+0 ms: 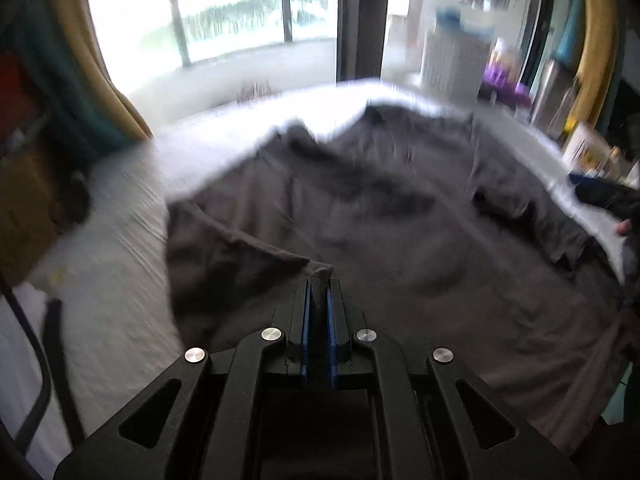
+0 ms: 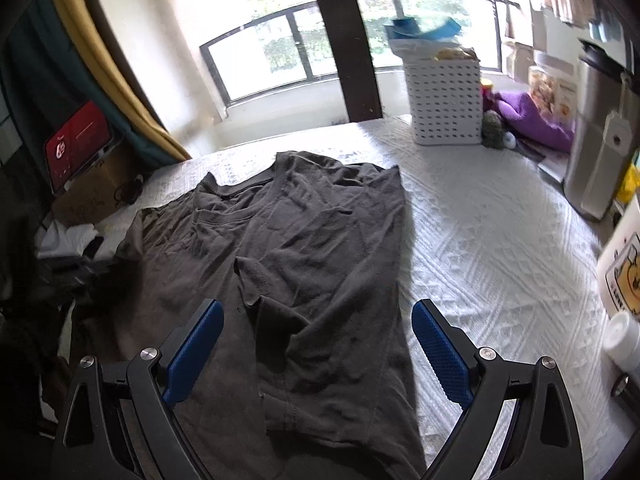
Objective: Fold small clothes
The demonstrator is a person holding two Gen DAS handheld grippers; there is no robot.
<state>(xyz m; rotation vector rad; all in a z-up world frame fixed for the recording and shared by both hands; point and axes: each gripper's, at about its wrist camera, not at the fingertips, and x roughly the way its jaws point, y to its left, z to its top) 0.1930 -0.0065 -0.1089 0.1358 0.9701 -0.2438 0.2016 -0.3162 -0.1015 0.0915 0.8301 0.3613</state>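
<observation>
A dark grey T-shirt (image 2: 320,220) lies spread on the white bedcover (image 2: 480,220), with its right side folded inwards and a sleeve lying across the middle. In the left wrist view the same shirt (image 1: 400,220) looks blurred. My left gripper (image 1: 319,280) is shut on a pinched edge of it, which stands up between the blue pads. The cloth trails from there to the left, lifted off the bedcover (image 1: 112,260). My right gripper (image 2: 316,312) hovers open over the lower part of the shirt, its blue pads (image 2: 440,344) wide apart and gripping nothing.
A white perforated basket (image 2: 446,100) stands at the far edge of the bed, with a purple cloth (image 2: 536,116) and a steel bin (image 2: 596,152) to its right. Bottles (image 2: 624,272) line the right edge. A cardboard box (image 2: 88,196) and a red screen (image 2: 78,144) stand on the left.
</observation>
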